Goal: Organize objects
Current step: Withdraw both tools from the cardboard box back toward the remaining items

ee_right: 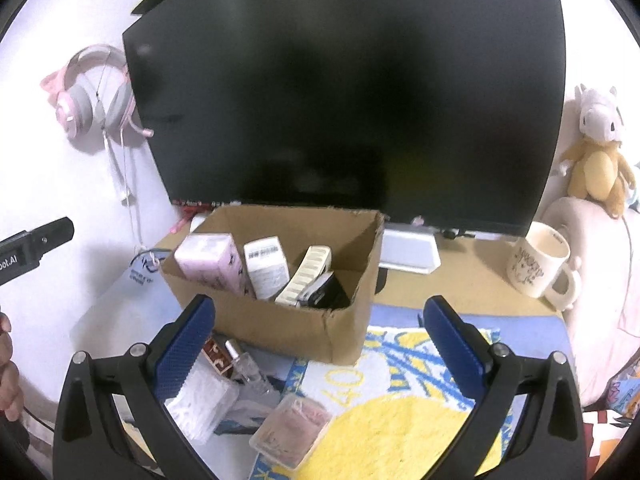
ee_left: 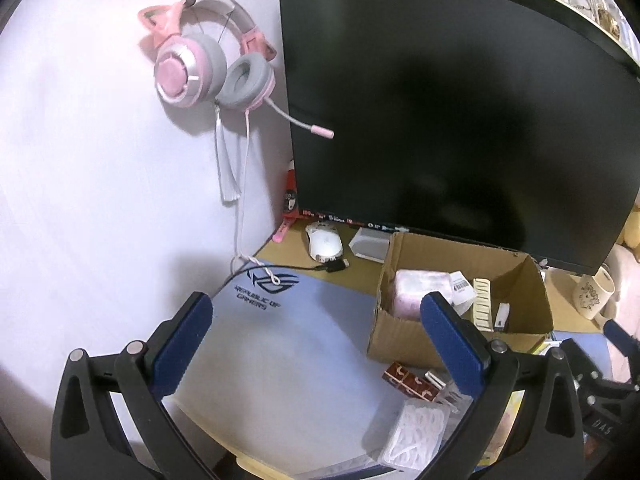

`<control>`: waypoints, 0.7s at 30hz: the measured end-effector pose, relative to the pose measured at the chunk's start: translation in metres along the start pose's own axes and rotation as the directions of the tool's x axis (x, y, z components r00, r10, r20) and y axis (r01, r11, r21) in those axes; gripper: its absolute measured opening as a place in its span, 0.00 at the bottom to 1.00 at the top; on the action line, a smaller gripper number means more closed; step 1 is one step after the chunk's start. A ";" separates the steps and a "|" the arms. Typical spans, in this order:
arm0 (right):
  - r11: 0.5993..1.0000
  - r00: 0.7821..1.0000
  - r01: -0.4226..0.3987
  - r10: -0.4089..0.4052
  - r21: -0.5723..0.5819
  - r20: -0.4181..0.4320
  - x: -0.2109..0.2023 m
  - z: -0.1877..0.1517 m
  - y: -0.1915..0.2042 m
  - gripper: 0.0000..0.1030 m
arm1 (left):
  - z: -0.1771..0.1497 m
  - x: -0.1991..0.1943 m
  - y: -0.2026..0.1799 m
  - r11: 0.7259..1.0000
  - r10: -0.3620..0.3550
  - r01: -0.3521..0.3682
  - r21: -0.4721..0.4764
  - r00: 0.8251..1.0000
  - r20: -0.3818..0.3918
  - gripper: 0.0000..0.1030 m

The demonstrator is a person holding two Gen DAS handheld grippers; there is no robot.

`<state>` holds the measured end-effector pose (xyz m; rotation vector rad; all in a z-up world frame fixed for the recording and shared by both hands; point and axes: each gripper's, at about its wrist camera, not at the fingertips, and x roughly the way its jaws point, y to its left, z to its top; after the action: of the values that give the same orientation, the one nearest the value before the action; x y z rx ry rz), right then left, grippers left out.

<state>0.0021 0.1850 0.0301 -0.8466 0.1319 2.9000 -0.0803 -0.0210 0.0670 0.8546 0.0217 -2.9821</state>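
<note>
An open cardboard box [ee_right: 344, 332] [ee_left: 404, 340] stands on the desk before the monitor. It holds a pink pack [ee_right: 210, 258] [ee_left: 416, 286], a white labelled box [ee_right: 266, 266], a cream strip [ee_right: 306, 276] and a dark item [ee_right: 326, 290]. In front of it lie a brown patterned box [ee_left: 412, 380] [ee_right: 218, 356], a clear bottle [ee_right: 246, 366], a clear box of white picks [ee_left: 418, 434] [ee_right: 202, 404] and a clear box of pink clips [ee_right: 292, 428]. My left gripper [ee_left: 320, 344] is open and empty above the mat. My right gripper [ee_right: 320, 340] is open and empty before the box.
A large dark monitor [ee_right: 352, 92] fills the back. A pink headset [ee_left: 204, 68] hangs on the wall at left. A white mouse [ee_left: 324, 242] and a blue mat [ee_left: 280, 340] lie left. A mug [ee_right: 540, 264], a plush toy [ee_right: 596, 152] and a yellow towel [ee_right: 400, 412] are right.
</note>
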 end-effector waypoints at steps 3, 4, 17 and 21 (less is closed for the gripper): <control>0.999 1.000 0.016 -0.017 -0.031 -0.010 0.002 -0.010 0.009 1.00 | -0.012 0.005 0.002 1.000 -0.021 0.021 -0.015 1.000 -0.009 1.00; 0.999 1.000 0.016 -0.017 -0.036 -0.015 0.003 -0.011 0.011 1.00 | -0.015 0.008 0.002 1.000 -0.024 0.024 -0.016 1.000 -0.016 1.00; 0.998 0.996 -0.045 0.048 0.031 -0.080 0.020 -0.034 0.021 1.00 | -0.056 0.021 -0.008 0.999 -0.051 0.051 -0.010 0.998 -0.031 1.00; 0.998 0.997 -0.011 0.015 0.059 -0.081 0.024 -0.039 0.017 1.00 | -0.068 0.028 -0.015 0.999 -0.032 0.033 0.032 0.999 -0.042 1.00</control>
<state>0.0000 0.1654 -0.0145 -0.9581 0.2297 2.8587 -0.0684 -0.0051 -0.0052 0.9282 -0.0123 -3.0025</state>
